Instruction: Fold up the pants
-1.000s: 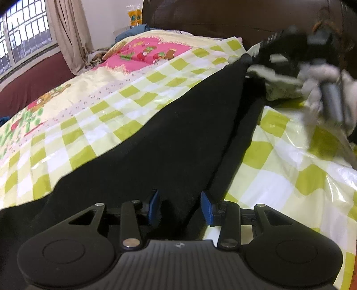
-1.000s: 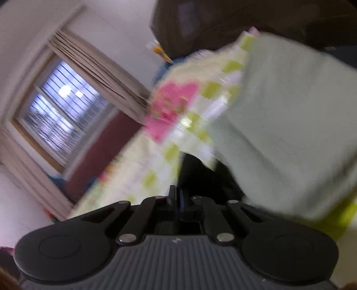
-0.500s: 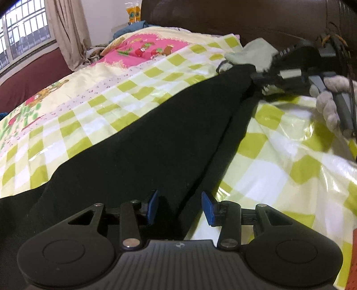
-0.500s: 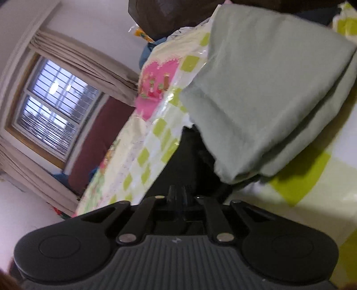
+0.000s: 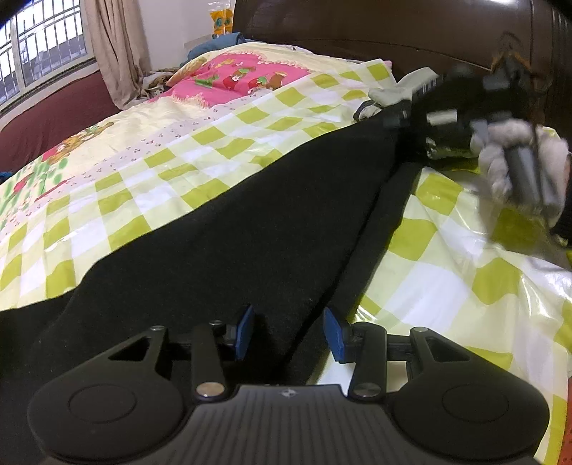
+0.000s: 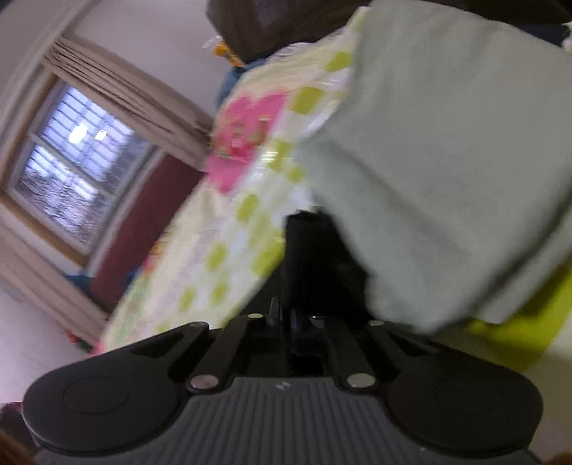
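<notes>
**Black pants stretched across the bed between two claws**

Nearest the left wrist camera, the left claw (image 5: 287,331) was seen with its blue pads (image 5: 245,331) spread, the near end of the black pants (image 5: 232,229) lying between them; whether the pads pressed on the cloth could not be told. The pants were laid out over the green-checked bed cover (image 5: 447,272), running away toward the dark headboard (image 5: 411,32). At their far end the right claw (image 5: 395,120) was seen, blurred, held by a gloved hand (image 5: 518,168). In the right wrist view its jaws were pressed together, having just closed, with black cloth directly ahead; a grip could not be confirmed. A pale green folded cloth (image 6: 447,171) lay just beside it. Farther off, a curtained window (image 6: 75,168) was visible.
</notes>
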